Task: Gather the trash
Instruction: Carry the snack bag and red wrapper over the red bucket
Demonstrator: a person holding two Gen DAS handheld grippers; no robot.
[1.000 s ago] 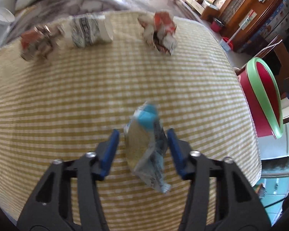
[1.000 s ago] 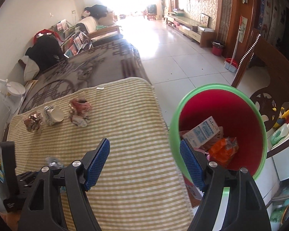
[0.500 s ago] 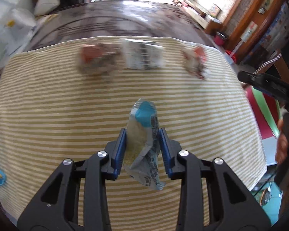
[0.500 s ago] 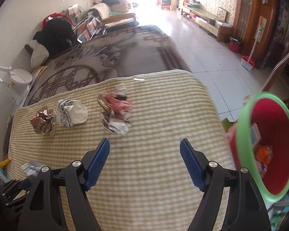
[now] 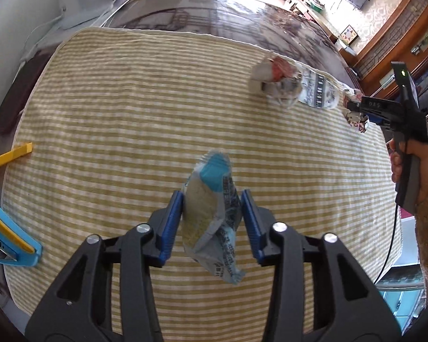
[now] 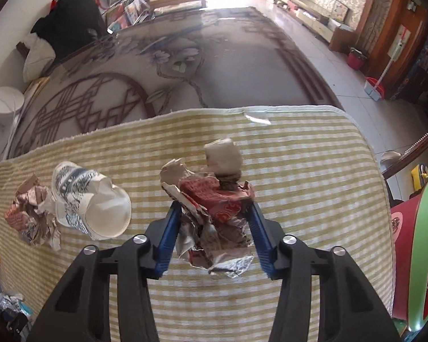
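Two pieces of trash are now gripped: the crumpled red wrapper [image 6: 214, 216] was just clamped by the right gripper [image 6: 215, 230] (jaws previously wide), the blue-capped packet [image 5: 212, 211] by the left gripper [image 5: 211, 222].

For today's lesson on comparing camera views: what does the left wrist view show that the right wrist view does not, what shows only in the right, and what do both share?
Only the left wrist view shows the left gripper with the blue-capped clear plastic packet between its jaws, and a hand holding the right gripper.

Only the right wrist view shows the red bin with a green rim and the right gripper shut on the crumpled red-and-silver wrapper.

Both show the yellow striped cloth, the patterned paper cup and another crumpled wrapper.
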